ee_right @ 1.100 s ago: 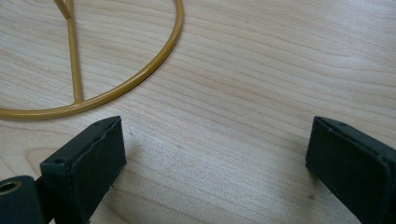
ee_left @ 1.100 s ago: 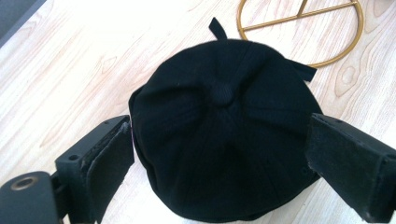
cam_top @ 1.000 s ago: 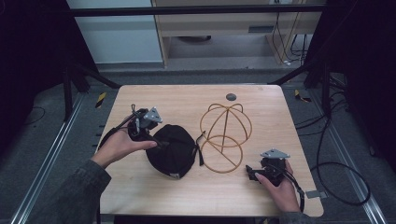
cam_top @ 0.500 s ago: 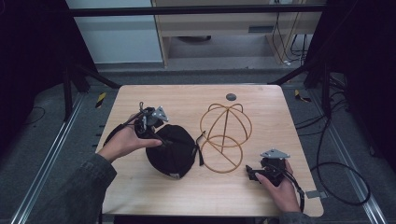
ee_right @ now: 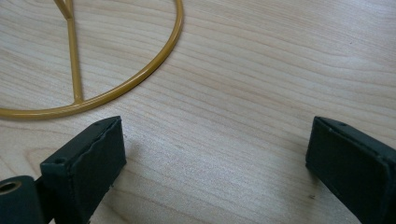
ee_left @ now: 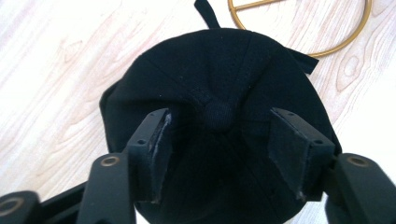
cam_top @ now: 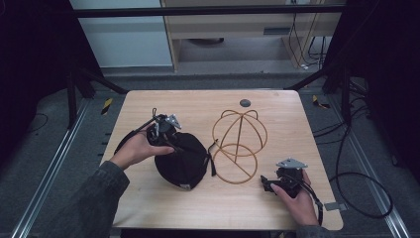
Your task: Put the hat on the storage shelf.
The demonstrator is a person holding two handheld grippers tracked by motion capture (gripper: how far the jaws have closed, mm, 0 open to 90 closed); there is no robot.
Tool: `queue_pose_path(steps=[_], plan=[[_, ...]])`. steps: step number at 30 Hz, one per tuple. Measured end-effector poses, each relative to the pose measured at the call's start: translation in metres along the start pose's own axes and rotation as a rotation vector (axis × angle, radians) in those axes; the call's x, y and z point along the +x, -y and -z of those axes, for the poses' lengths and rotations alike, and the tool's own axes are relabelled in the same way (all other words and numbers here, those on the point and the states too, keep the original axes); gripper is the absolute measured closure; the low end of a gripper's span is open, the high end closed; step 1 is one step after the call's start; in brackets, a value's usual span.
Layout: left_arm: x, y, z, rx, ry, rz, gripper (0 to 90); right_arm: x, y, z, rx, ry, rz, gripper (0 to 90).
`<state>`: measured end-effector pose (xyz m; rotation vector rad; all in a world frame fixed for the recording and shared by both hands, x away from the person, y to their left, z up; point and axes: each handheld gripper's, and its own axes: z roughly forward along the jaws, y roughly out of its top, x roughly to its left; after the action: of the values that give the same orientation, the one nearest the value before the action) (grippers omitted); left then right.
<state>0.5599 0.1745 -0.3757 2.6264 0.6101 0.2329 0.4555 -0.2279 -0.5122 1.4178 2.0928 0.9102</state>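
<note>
Nearest, the right hand-held gripper (cam_top: pixel 270 184) rested on the table (cam_top: pixel 208 208) at its front right corner, jaws spread wide over bare wood, just beside the gold wire stand's (cam_top: pixel 239 144) base ring. The left forearm reached in from the lower left, its left hand-held gripper (ee_left: pixel 219 140) released, 2 jaws straddling the black cap's (cam_top: pixel 182 158) crown button (ee_left: pixel 219 114).
</note>
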Motion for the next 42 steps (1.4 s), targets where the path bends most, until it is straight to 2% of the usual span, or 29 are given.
queue_pose_path(steps=[5,8,9,13,18,24,28,33,42], plan=[[0.001,-0.002,-0.009,0.028,0.006,-0.001,42.8,0.000,0.000,0.000,0.000,0.000,0.000,4.9],[0.000,-0.002,-0.012,0.030,0.017,-0.001,45.9,0.000,0.000,0.000,0.001,-0.001,-0.003,4.9],[0.000,-0.001,-0.013,0.021,0.018,0.011,47.1,0.000,0.000,0.000,0.001,-0.001,-0.002,4.9],[0.000,0.001,-0.014,0.019,0.019,0.014,58.5,0.000,0.000,0.000,0.000,-0.002,0.001,4.9],[-0.002,0.002,-0.014,0.027,0.013,-0.003,69.0,0.000,0.000,0.000,0.000,-0.001,0.001,4.9],[-0.004,0.005,-0.011,0.022,0.018,-0.016,73.0,0.000,0.000,0.000,0.001,-0.002,-0.002,4.9],[-0.007,0.009,-0.001,-0.010,0.007,-0.021,73.7,0.000,0.000,0.000,0.001,-0.002,0.001,4.9],[-0.012,0.016,0.023,-0.071,-0.021,-0.030,74.1,0.000,0.000,0.000,0.000,-0.001,0.001,4.9],[-0.024,0.029,0.062,-0.131,-0.053,-0.059,74.3,0.000,0.000,0.000,0.001,-0.001,-0.002,4.9]])
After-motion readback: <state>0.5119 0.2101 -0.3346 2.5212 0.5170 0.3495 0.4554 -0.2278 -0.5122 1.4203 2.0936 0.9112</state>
